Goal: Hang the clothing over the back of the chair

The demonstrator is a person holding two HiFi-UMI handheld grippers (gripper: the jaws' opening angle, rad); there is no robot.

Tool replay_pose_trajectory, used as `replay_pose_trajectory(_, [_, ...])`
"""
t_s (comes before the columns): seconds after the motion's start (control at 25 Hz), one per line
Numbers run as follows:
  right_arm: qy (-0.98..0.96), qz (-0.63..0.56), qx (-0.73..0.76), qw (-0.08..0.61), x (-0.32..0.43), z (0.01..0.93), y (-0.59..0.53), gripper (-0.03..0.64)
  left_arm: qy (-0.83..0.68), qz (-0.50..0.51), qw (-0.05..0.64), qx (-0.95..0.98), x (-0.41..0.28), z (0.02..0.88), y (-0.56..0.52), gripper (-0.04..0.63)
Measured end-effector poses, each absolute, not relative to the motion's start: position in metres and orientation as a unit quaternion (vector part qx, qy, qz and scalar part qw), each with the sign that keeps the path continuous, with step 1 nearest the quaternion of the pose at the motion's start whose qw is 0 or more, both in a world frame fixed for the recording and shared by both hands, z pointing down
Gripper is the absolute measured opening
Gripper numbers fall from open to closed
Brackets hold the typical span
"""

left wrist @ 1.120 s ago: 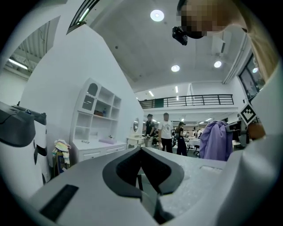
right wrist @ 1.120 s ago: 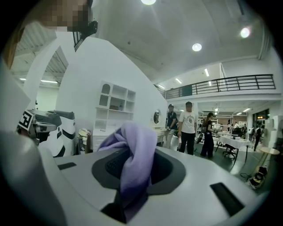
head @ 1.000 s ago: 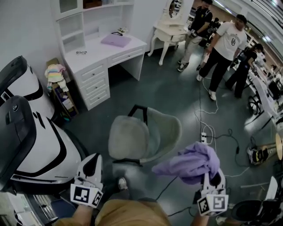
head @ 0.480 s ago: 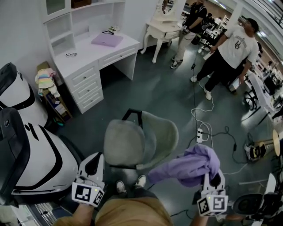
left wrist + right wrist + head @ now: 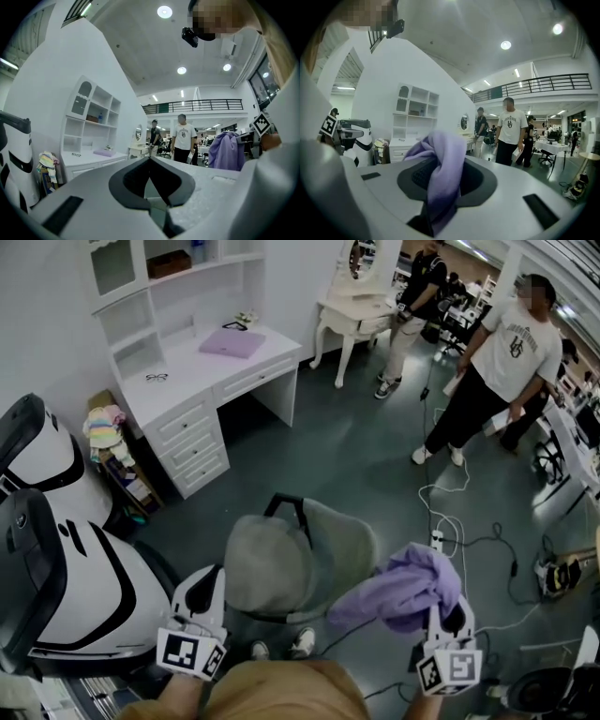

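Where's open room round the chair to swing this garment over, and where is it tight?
Free: the bare floor between desk and chair, and the chair itself, which holds nothing. Tight: the white machine crowds the chair at left; a power strip lies on the floor at right, past the garment in the right gripper.

The chair's [image 5: 281, 563] base is hidden beneath its seat. The purple garment [image 5: 408, 587] covers the right gripper's [image 5: 448, 620] jaw tips in the head view. At near left, the white-and-black machine [image 5: 66, 559] runs off the edge. On the far desk [image 5: 202, 367], small objects [image 5: 157, 378] are too tiny to tell.
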State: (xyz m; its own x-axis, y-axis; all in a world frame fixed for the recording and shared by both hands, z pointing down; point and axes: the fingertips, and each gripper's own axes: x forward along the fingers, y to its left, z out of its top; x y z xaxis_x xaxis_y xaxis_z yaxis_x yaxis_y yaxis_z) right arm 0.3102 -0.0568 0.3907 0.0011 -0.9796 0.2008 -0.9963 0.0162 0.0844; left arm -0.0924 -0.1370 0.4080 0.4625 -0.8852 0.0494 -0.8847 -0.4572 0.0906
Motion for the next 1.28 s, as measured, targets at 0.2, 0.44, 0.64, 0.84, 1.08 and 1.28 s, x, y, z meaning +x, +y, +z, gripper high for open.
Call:
replay_pose_trajectory(0.2, [-0.702, 0.043, 0.702, 0.111, 0.334, 0.393, -0.078, 0.106, -0.528, 0.001, 0.048, 0.848, -0.082, 0.404, -0.155, 0.003])
replay_pose_trajectory(0.44, [-0.682, 0.042, 0.720, 0.124, 0.369, 0.401, -0.095, 0.106, -0.531, 0.004, 0.047, 0.846, -0.067, 0.404, -0.171, 0.003])
replay_pose_trajectory(0.64, [-0.665, 0.049, 0.733, 0.134, 0.395, 0.413, -0.107, 0.106, -0.534, 0.005, 0.042, 0.844, -0.062, 0.398, -0.180, 0.003])
replay_pose_trajectory(0.84, [-0.647, 0.045, 0.745, 0.153, 0.421, 0.421, -0.118, 0.106, -0.547, 0.014, 0.042, 0.836, -0.068, 0.401, -0.178, 0.003])
replay_pose_trajectory(1.08, [-0.652, 0.042, 0.739, 0.165, 0.427, 0.439, -0.139, 0.106, -0.564, 0.024, 0.049, 0.824, -0.074, 0.409, -0.173, 0.003])
replay_pose_trajectory(1.28, [-0.673, 0.056, 0.718, 0.172, 0.408, 0.471, -0.168, 0.106, -0.575, 0.031, 0.052, 0.816, -0.079, 0.412, -0.167, 0.003])
